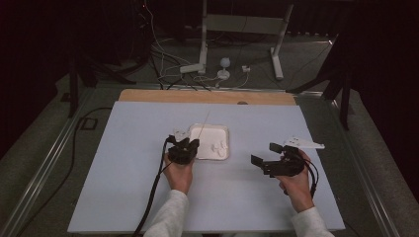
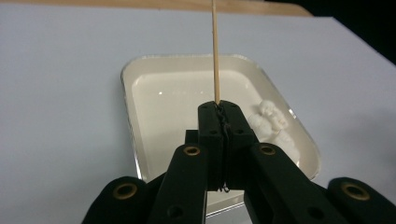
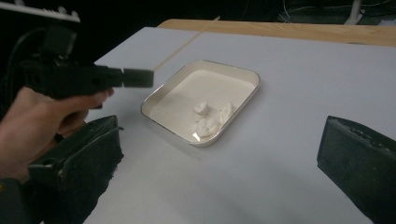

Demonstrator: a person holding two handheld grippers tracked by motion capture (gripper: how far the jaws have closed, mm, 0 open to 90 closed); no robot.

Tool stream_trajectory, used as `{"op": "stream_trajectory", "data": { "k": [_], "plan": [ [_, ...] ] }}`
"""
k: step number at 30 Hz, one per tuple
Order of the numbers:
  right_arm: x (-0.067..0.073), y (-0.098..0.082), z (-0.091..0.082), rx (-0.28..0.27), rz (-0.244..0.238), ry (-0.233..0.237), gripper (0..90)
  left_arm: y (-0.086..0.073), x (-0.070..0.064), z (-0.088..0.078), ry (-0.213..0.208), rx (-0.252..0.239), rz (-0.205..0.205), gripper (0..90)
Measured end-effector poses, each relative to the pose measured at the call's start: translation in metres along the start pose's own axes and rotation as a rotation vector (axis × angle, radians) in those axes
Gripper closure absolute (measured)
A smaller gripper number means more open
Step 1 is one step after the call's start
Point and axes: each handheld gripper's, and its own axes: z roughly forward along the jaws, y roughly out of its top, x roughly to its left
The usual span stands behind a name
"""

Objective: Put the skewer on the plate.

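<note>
My left tongs are clamped on a thin wooden skewer, which runs straight out from the tips over the tray toward its far rim. The tongs sit at the tray's near-left corner, just above the rim. Right tongs are spread wide with nothing between them, well to the right of the tray over bare surface.

The tray is a shallow white rectangle with rounded corners and a thin metal lip. White lumps are bunched against its right wall, toward the near corner; the rest of the tray floor is bare.

There is free surface on every side of the tray, widest to the left and in front. Beyond the tray, the light mat ends at a wooden strip.
</note>
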Motion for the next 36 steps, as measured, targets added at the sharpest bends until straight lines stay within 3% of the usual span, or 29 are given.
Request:
{"op": "stream_trajectory", "data": {
  "k": [6,9,10,13,20,27,31,36],
  "plan": [
    [-0.006,-0.004,-0.006,-0.009,0.016,-0.011,0.0,-0.007,0.002,0.013,0.016,0.044,-0.026,88.3],
    [-0.007,-0.004,-0.007,-0.006,0.018,-0.016,0.0,-0.011,0.002,0.020,-0.038,0.071,-0.037,62.9],
    [-0.007,-0.004,-0.008,-0.008,0.021,-0.015,0.0,-0.011,0.001,0.020,-0.027,0.067,-0.030,57.0],
    [-0.007,-0.005,-0.009,-0.011,0.015,-0.018,0.0,-0.009,0.005,0.012,-0.072,0.026,-0.046,45.7],
    [-0.012,-0.010,-0.012,-0.002,0.018,-0.025,0.0,0.001,0.021,-0.029,-0.121,-0.071,0.009,18.0],
    [-0.011,-0.011,-0.014,-0.010,-0.010,-0.028,0.0,-0.003,0.047,-0.085,-0.195,-0.163,0.052,1.4],
    [-0.008,-0.013,-0.013,-0.009,-0.028,-0.025,0.0,-0.012,0.064,-0.110,-0.189,-0.193,0.079,0.5],
    [-0.008,-0.016,-0.014,-0.017,-0.047,-0.031,0.0,-0.024,0.086,-0.133,-0.179,-0.239,0.072,0.4]
  ]
}}
